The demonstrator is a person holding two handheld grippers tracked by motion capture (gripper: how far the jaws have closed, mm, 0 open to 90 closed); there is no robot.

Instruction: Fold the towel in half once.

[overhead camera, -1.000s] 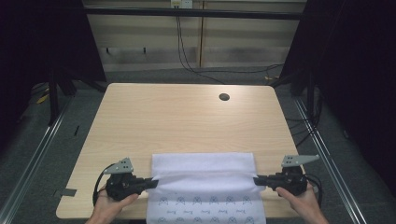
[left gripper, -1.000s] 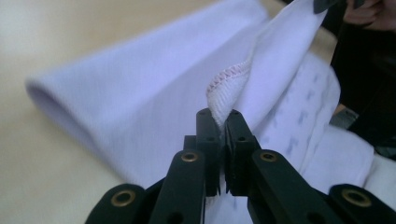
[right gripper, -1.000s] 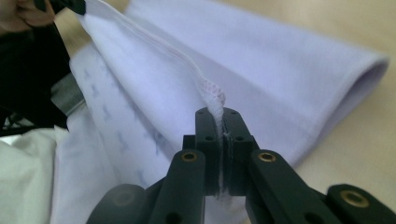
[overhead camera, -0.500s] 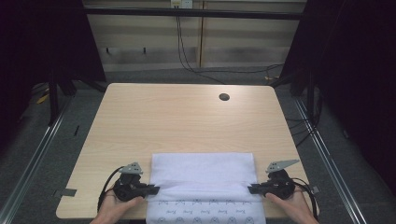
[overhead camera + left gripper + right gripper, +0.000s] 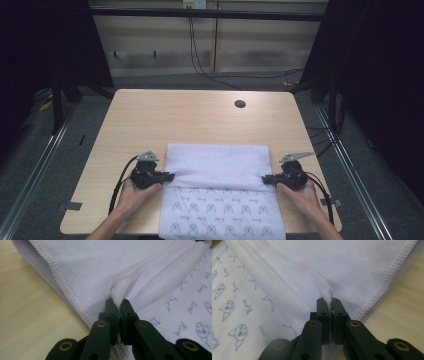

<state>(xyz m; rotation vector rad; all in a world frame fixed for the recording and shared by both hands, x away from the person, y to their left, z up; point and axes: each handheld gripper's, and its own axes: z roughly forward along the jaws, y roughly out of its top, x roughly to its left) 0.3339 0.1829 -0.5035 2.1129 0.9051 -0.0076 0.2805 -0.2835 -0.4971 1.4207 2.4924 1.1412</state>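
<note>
A white towel [image 5: 217, 162] lies on the near half of the wooden table [image 5: 200, 120], its far part folded back plain side up, its near part printed with small blue cat faces [image 5: 220, 212] and hanging over the front edge. My left gripper [image 5: 170, 176] is shut on the folded hem at the towel's left side; the stitched edge [image 5: 117, 290] is pinched between its jaws. On the right side, my right gripper [image 5: 265, 178] is shut on the same hem [image 5: 327, 291]. Both grippers sit low over the table, a hand behind each.
A small dark round hole [image 5: 240, 104] marks the table's far right. Bare wood stretches beyond the towel and beside each gripper [image 5: 30, 315] [image 5: 402, 312]. Metal rails and cables run along the floor on both sides.
Both grippers have pulled the towel's folded edge toward the near side, each drawing a little inward. The plain folded band now covers more of the printed part.
</note>
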